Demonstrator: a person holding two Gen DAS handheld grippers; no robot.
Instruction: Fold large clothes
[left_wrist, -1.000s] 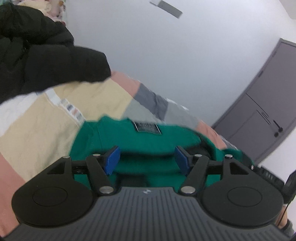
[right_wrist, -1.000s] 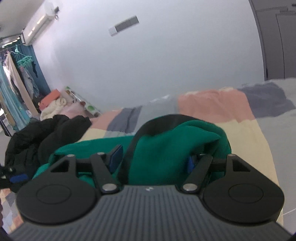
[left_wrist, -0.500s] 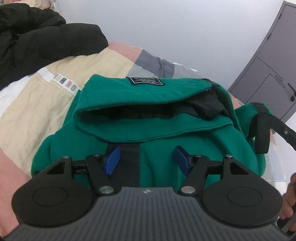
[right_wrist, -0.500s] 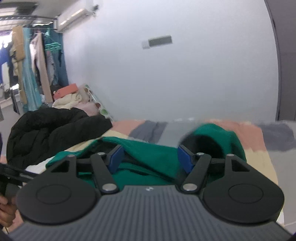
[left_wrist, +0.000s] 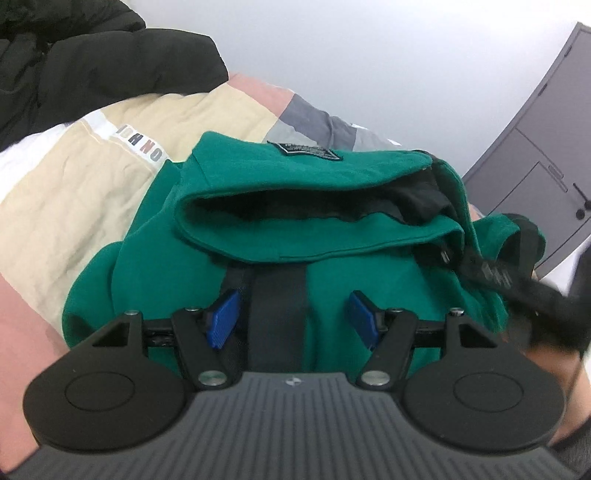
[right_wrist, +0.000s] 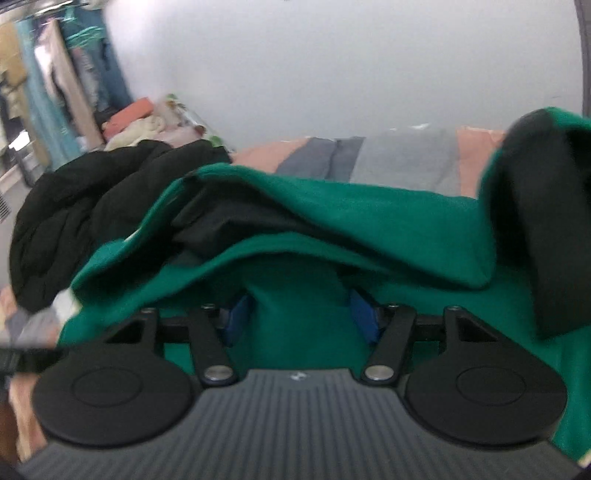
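Sideways letters "OHNO" stand on the bedspread's white strip (left_wrist: 142, 142).

Black jacket (left_wrist: 92, 66) blocks left; bedspread (left_wrist: 74, 192) beside it free.

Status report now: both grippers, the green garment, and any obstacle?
Left gripper open over green jacket. Right gripper closing, jacket fold between its pads. Black coat lies beside the jacket on the bedspread.
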